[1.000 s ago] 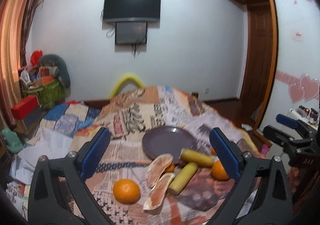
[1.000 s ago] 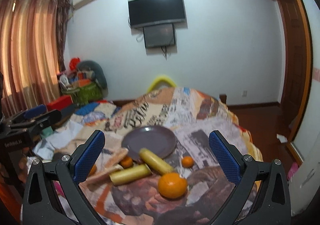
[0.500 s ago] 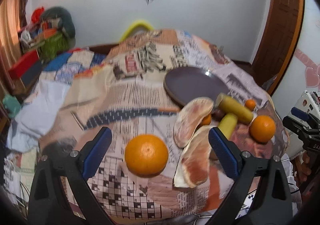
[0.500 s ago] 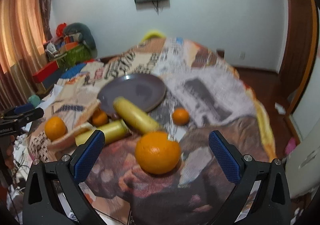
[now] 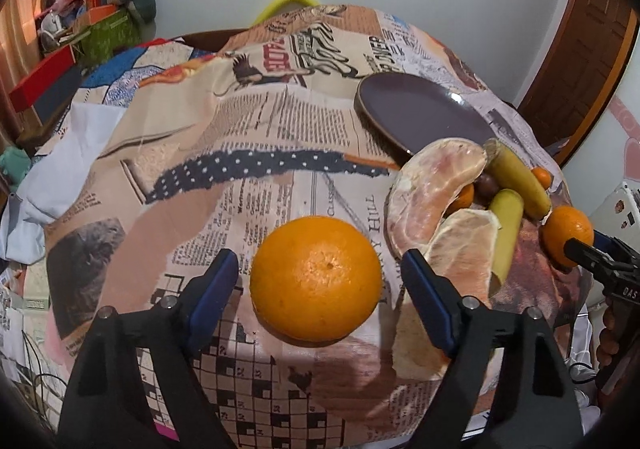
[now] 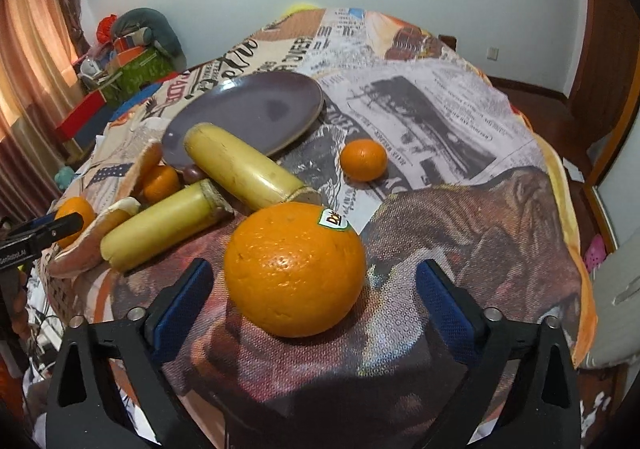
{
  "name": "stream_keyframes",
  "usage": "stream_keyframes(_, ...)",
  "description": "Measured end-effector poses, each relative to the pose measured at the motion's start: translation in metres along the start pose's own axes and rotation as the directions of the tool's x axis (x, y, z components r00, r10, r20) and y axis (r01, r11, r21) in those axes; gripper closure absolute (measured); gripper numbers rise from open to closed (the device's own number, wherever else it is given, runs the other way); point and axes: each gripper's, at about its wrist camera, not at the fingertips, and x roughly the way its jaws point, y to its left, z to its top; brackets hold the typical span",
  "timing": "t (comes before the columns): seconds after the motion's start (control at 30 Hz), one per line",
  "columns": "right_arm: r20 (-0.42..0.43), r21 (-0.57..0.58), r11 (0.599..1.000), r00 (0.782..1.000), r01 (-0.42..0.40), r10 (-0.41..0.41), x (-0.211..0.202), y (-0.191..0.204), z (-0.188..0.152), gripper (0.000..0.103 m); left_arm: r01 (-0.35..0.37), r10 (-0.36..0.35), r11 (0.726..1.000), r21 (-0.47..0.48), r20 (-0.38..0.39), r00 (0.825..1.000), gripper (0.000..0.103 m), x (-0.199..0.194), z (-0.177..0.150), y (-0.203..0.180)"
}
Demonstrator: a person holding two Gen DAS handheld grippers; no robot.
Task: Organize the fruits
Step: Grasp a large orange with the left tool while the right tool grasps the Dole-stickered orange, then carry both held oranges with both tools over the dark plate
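In the left wrist view a big orange (image 5: 316, 277) lies on the newsprint cloth between the open fingers of my left gripper (image 5: 320, 269), untouched. In the right wrist view a stickered orange (image 6: 294, 273) lies between the open fingers of my right gripper (image 6: 312, 277), with gaps on both sides. Behind lie two yellow banana pieces (image 6: 240, 165) (image 6: 160, 225), two pomelo segments (image 5: 436, 185) (image 5: 464, 245), a small mandarin (image 6: 363, 159) and another mandarin (image 6: 160, 183). The empty purple plate (image 6: 256, 109) sits farther back; it also shows in the left wrist view (image 5: 416, 113).
The table is round, draped in a printed cloth (image 5: 256, 121) whose edges fall away close below both grippers. A dark small fruit (image 5: 486, 183) sits among the bananas. Boxes and bags (image 5: 96, 21) are piled by the left wall, and a wooden door (image 5: 580, 49) stands right.
Both grippers have moved down and forward to the table. Each now has an orange between its open fingers. The fruits have not moved.
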Motion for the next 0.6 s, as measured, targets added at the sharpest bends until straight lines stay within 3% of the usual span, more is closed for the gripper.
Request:
stream_keyframes(0.2,-0.033,0.02,0.999,0.999,-0.033,0.033,0.008,-0.003,0.002,0.019,0.006,-0.007,1.0,-0.016,-0.047,0.999,0.036,0.015,0.0,0.003)
stream_keyframes(0.33,-0.031,0.009,0.997,0.997,-0.072,0.073,0.007,0.002,0.003,0.036,0.008,-0.009,1.0,-0.02,-0.047,0.999,0.037,0.014,0.001,0.003)
stream_keyframes(0.6,-0.028,0.013,0.997,0.997,-0.07,0.07,0.003,0.001,0.005,0.037,-0.002,0.002,1.0,-0.003,-0.045,0.999,0.037,0.008,0.005,0.0)
